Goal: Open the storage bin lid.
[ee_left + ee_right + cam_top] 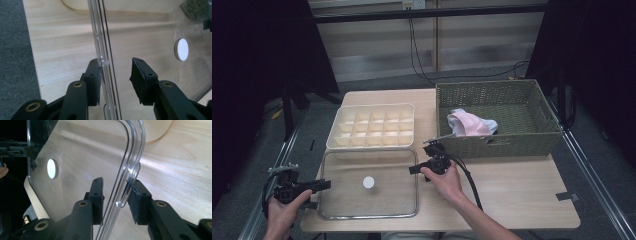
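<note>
From the high view, a pale wooden table (512, 195) stands on grey carpet, with dark curtains at both sides and black cables hanging down the far wall. On the near left of the table lies a clear plastic lid with a round white knob (369, 182). Just beyond it sits a cream plastic tray of small square compartments (373, 127), and at the far right a green woven basket (497, 90) holds pink and pale blue cloth (469, 123). The left gripper (323, 185) is at the lid's left edge, the right gripper (413, 170) at its right edge.

In the left gripper view, the jaws stand partly open astride the lid's rim; one pad is against it, the other clear.

In the right gripper view, the jaws are partly open around the rim's rounded corner, one pad touching it.
</note>
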Action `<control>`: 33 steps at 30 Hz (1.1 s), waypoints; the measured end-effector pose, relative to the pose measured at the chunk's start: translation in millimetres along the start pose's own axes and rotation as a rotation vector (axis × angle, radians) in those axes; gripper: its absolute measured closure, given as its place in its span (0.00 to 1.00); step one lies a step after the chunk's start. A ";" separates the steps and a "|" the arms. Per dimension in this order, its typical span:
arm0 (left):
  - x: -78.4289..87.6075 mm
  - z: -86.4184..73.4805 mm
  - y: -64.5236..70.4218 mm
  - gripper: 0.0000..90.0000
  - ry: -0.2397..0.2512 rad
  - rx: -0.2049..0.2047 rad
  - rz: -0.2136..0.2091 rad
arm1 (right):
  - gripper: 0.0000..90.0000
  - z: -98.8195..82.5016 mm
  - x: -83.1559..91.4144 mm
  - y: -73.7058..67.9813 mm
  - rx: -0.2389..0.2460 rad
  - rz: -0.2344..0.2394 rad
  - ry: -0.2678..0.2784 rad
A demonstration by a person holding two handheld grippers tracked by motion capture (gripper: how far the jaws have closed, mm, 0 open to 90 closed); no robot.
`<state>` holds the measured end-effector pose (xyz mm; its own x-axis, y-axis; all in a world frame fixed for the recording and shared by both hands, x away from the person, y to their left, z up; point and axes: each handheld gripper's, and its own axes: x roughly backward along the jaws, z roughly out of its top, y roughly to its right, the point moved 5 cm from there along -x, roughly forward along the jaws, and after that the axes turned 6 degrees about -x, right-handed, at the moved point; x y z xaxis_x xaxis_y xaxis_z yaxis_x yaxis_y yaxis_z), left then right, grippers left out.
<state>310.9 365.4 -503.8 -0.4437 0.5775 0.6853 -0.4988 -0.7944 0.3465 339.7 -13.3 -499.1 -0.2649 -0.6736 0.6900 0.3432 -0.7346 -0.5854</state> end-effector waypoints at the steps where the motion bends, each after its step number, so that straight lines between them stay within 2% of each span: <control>1: -1.1 -0.5 -0.6 0.66 -0.001 0.006 -0.001 | 0.73 -0.4 -1.0 0.3 0.000 -0.004 -0.002; 5: -4.9 -2.7 -4.8 0.65 -0.007 0.022 -0.004 | 0.71 -3.0 -7.9 2.7 0.003 -0.019 -0.015; 7: -8.3 -2.7 -6.8 0.65 0.006 0.046 -0.004 | 0.69 -4.7 -12.3 4.6 -0.008 -0.024 -0.026; 12: -14.7 -5.5 -10.7 0.64 -0.006 0.065 -0.014 | 0.68 -7.4 -17.7 9.6 -0.023 -0.029 -0.029; 14: -15.8 -6.1 -11.3 0.63 -0.008 0.062 -0.009 | 0.68 -8.0 -19.0 10.3 -0.021 -0.035 -0.032; 15: -17.0 -6.7 -11.6 0.62 -0.024 0.042 0.000 | 0.68 -8.0 -19.6 10.7 -0.020 -0.040 -0.031; 16: -17.7 -7.1 -12.3 0.61 -0.041 0.016 0.023 | 0.68 -8.2 -20.8 10.9 -0.025 -0.041 -0.033; 17: -18.9 -7.0 -12.7 0.60 -0.052 0.007 0.047 | 0.68 -8.0 -22.0 11.5 -0.025 -0.044 -0.033; 18: -19.8 -6.6 -12.6 0.60 -0.052 0.006 0.054 | 0.67 -8.3 -23.3 11.8 -0.023 -0.046 -0.033; 20: -19.9 -6.3 -13.0 0.61 -0.053 0.006 0.054 | 0.65 -9.6 -25.5 12.7 -0.019 -0.059 -0.039; 28: -18.5 -8.9 -14.0 0.62 -0.033 0.003 0.064 | 0.65 -9.4 -26.1 13.2 0.000 -0.056 -0.035; 29: -18.0 -9.2 -14.1 0.62 -0.037 0.003 0.060 | 0.66 -9.8 -24.9 13.3 0.005 -0.074 -0.039; 33: -17.9 -9.2 -14.2 0.62 -0.036 0.003 0.059 | 0.67 -9.7 -23.1 15.4 0.018 -0.091 -0.037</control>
<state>319.0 368.0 -526.9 -0.4447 0.5227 0.7273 -0.4706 -0.8273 0.3068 342.4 -9.8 -528.1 -0.2622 -0.6004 0.7555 0.3353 -0.7908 -0.5121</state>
